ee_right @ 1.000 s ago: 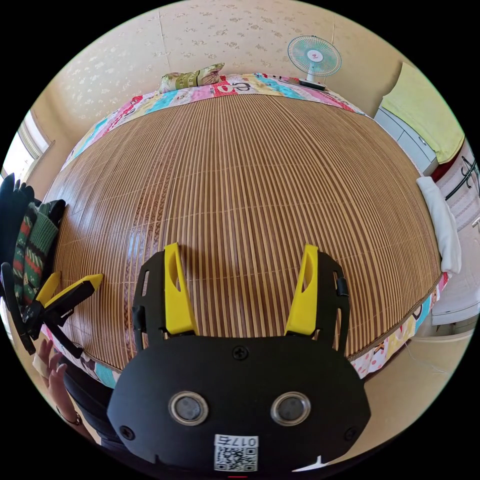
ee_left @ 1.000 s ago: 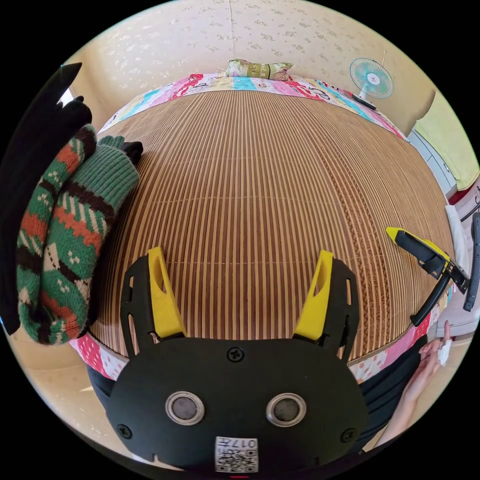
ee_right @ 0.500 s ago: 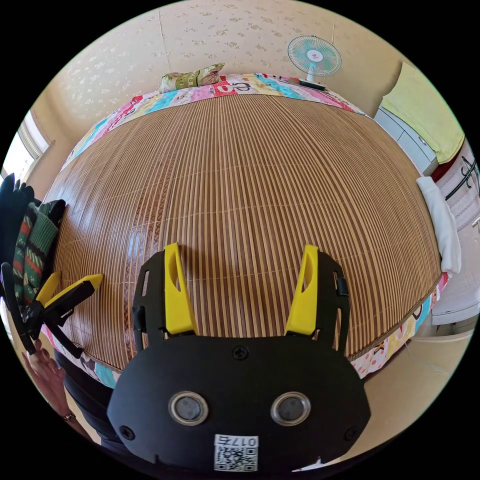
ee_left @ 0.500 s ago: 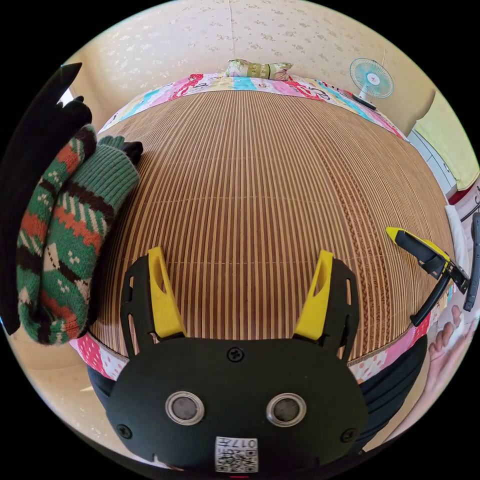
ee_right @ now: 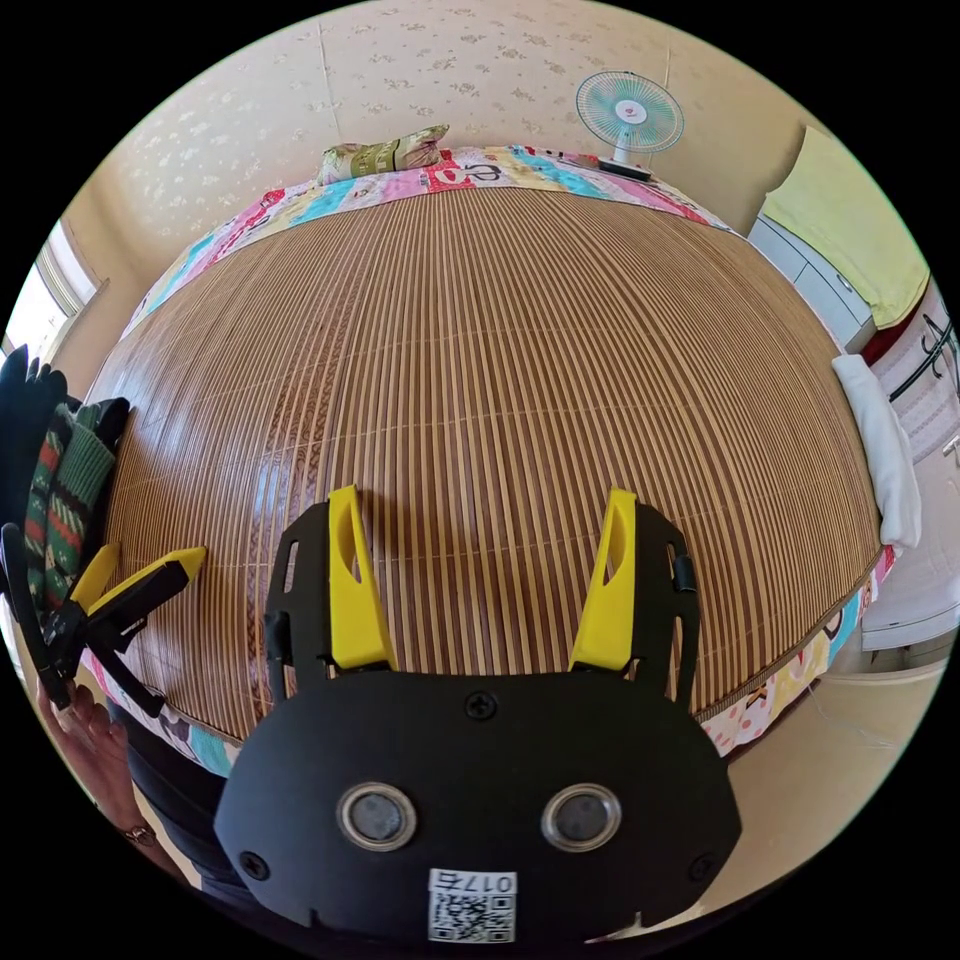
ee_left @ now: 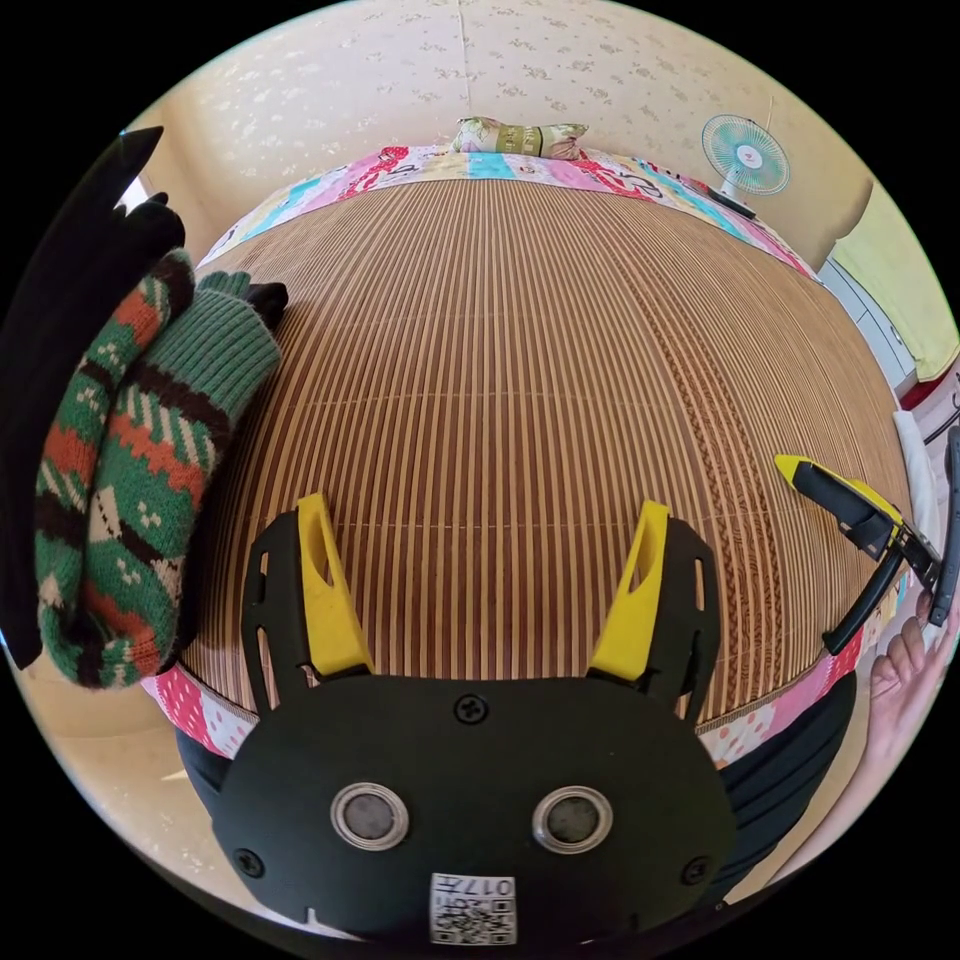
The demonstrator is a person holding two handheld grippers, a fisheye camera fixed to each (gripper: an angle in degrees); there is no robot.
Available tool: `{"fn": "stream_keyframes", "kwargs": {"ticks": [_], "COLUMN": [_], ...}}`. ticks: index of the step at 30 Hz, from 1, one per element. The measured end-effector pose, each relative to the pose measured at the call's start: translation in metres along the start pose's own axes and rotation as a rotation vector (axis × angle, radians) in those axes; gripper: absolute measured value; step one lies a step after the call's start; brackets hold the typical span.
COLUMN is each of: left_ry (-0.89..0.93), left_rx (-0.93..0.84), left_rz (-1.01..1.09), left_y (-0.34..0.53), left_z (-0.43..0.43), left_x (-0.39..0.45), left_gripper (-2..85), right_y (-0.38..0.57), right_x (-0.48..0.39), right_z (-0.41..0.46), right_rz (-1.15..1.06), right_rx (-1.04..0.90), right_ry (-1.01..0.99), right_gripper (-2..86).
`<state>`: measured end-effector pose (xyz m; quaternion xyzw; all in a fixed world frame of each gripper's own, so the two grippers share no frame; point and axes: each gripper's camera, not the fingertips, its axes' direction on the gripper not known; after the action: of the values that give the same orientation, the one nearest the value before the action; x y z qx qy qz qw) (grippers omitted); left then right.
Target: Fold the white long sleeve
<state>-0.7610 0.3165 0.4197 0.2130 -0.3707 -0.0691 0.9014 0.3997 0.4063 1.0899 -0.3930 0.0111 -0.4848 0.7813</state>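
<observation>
both hand-held grippers, left [ee_left: 480, 585] and right [ee_right: 480, 580], jaws wide apart, empty, over bamboo mat [ee_right: 500, 350]. folded white long sleeve [ee_right: 885, 460] at mat's right edge, long axis along that edge.

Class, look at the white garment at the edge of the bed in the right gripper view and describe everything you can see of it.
The white garment lies at the right edge of the bamboo mat, bunched into a long, soft roll rather than spread flat. It looks like plain white cloth, without visible print. One end droops past the bed's edge. Nothing grips it: the right gripper stands open over the mat, well apart from it. Sleeves and collar cannot be made out.
</observation>
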Motion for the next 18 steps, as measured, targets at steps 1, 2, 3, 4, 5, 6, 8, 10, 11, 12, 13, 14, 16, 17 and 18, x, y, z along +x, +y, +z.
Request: {"fn": "stream_keyframes", "kwargs": {"ticks": [1,2,3,4,5,6,8,10,11,12,13,14,16,17,18], "left_ry": [0.000,0.000,0.000,0.001,0.001,0.001,0.002,0.002,0.003,0.003,0.002,0.002,0.001,0.001,0.001], "left_rx": [0.001,0.000,0.000,-0.001,-0.001,0.000,0.002,0.004,0.006,0.006,0.008,0.009,0.011,0.011,0.010], "left_rz": [0.000,0.000,0.000,-0.001,-0.001,-0.001,-0.001,-0.001,-0.002,-0.002,-0.002,-0.002,-0.002,-0.002,-0.002], "left_y": [-0.003,-0.006,-0.008,-0.011,-0.014,-0.016,-0.023,-0.028,-0.032,-0.034,-0.038,-0.042,-0.049,-0.053,-0.056], "left_z": [0.003,0.007,0.008,0.012,0.015,0.017,0.024,0.029,0.033,0.034,0.038,0.041,0.046,0.049,0.051], "left_x": [0.003,0.006,0.008,0.011,0.015,0.017,0.024,0.030,0.034,0.037,0.041,0.046,0.053,0.058,0.060], "left_gripper": [38.5,38.5,38.5,38.6,38.6,38.6,38.6,38.6,38.6,38.6,38.6,38.6,38.6,38.6,38.6], "right_y": [0.000,0.000,-0.001,-0.001,-0.002,-0.002,-0.003,-0.003,-0.004,-0.004,-0.004,-0.004,-0.006,-0.006,-0.007], "right_x": [0.000,0.000,0.000,-0.001,-0.001,-0.001,-0.001,-0.001,-0.002,-0.002,-0.002,-0.002,-0.002,-0.002,-0.002], "right_z": [0.000,0.000,0.000,0.000,0.000,0.000,0.000,-0.001,-0.001,-0.001,-0.001,-0.001,-0.002,-0.002,-0.002], "right_rz": [0.000,0.000,0.000,0.000,0.000,0.001,0.002,0.002,0.002,0.002,0.002,0.002,0.003,0.003,0.002], "right_rx": [0.000,0.000,-0.001,-0.002,-0.002,-0.003,-0.003,0.000,0.001,0.003,0.005,0.005,0.005,0.005,0.003], "right_ry": [0.000,0.000,0.000,0.000,0.000,0.000,-0.002,-0.001,-0.001,-0.001,-0.001,-0.002,-0.002,-0.002,-0.001], "right_gripper": [31.2,31.2,31.2,31.2,31.2,31.3,31.3,31.3,31.3,31.3,31.3,31.3,31.3,31.3,31.3]}}
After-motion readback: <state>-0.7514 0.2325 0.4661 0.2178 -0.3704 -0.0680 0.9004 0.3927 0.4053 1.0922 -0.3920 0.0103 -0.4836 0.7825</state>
